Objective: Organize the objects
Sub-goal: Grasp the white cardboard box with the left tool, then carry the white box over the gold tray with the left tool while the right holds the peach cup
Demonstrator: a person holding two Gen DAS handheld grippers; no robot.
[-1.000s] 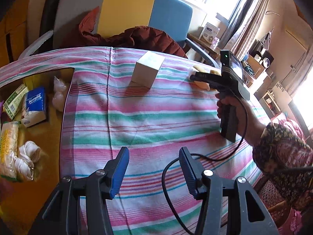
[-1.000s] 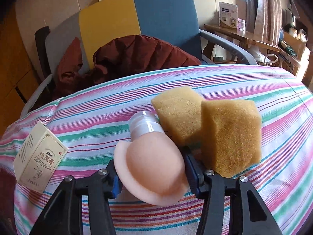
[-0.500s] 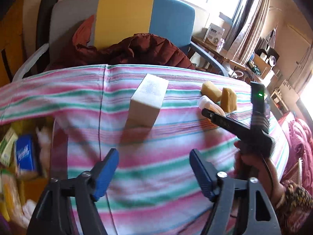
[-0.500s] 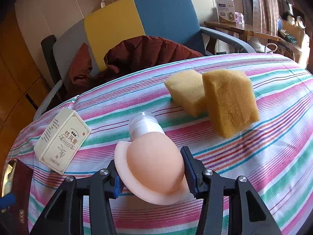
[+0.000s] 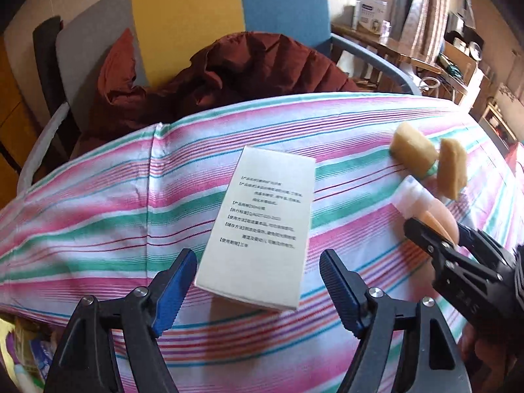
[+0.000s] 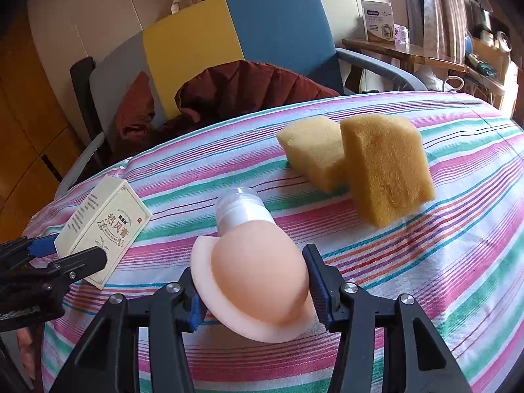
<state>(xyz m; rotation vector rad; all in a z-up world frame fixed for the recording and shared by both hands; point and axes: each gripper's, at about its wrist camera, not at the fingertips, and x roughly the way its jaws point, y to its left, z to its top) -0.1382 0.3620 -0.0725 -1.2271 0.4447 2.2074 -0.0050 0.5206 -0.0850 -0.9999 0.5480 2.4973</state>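
A white carton point(image 5: 262, 226) with printed text lies on the striped tablecloth point(image 5: 98, 229). My left gripper point(image 5: 255, 262) stands wide open, its blue pads on either side of the carton's near end and clear of it. From the right wrist view the carton point(image 6: 104, 226) shows at the left with the left gripper point(image 6: 62, 252) at it. My right gripper point(image 6: 252, 278) is shut on a peach squeeze bottle point(image 6: 258, 271) with a clear cap, lying low over the cloth. That bottle point(image 5: 425, 206) and right gripper point(image 5: 439, 226) show at the right. Two yellow sponges point(image 6: 311, 150) point(image 6: 386, 167) sit beyond.
An armchair point(image 5: 186, 16) with a grey, yellow and blue back stands behind the table, a maroon jacket point(image 5: 229, 75) heaped on it. A wooden side table point(image 6: 409, 52) with a white box is at the back right. Packets point(image 5: 26, 360) lie beyond the cloth's left edge.
My left gripper has swept forward and rightward up to the white carton and its jaws have spread wider. The right gripper, still holding the bottle, has drawn back slightly from the sponges.
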